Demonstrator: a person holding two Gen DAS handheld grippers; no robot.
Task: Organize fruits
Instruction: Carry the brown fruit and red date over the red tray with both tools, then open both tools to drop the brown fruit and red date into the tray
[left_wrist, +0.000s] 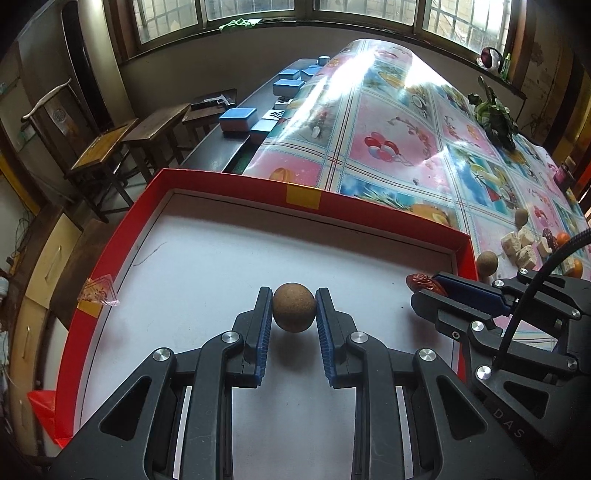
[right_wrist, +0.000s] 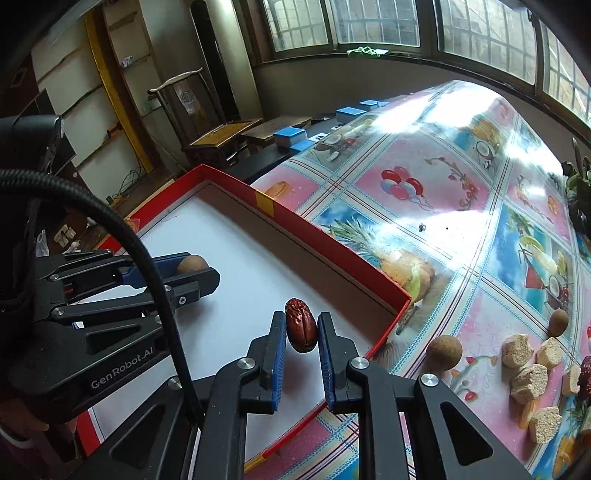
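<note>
My left gripper (left_wrist: 294, 310) is shut on a round brown fruit (left_wrist: 294, 307) and holds it just above the white floor of a red-walled box (left_wrist: 306, 206). My right gripper (right_wrist: 302, 334) is shut on a wrinkled red date (right_wrist: 301, 325) over the box's right end. In the left wrist view the right gripper (left_wrist: 428, 286) comes in from the right with the date (left_wrist: 423, 282) at its tip. In the right wrist view the left gripper (right_wrist: 203, 271) shows at left with the brown fruit (right_wrist: 192, 264).
On the patterned tablecloth (right_wrist: 424, 155) right of the box lie two more brown fruits (right_wrist: 445, 352), beige chunks (right_wrist: 528, 380), red dates and orange fruits (left_wrist: 563, 239). Blue blocks (left_wrist: 238, 119) sit on a dark table beyond. A plant (left_wrist: 496, 118) stands far right.
</note>
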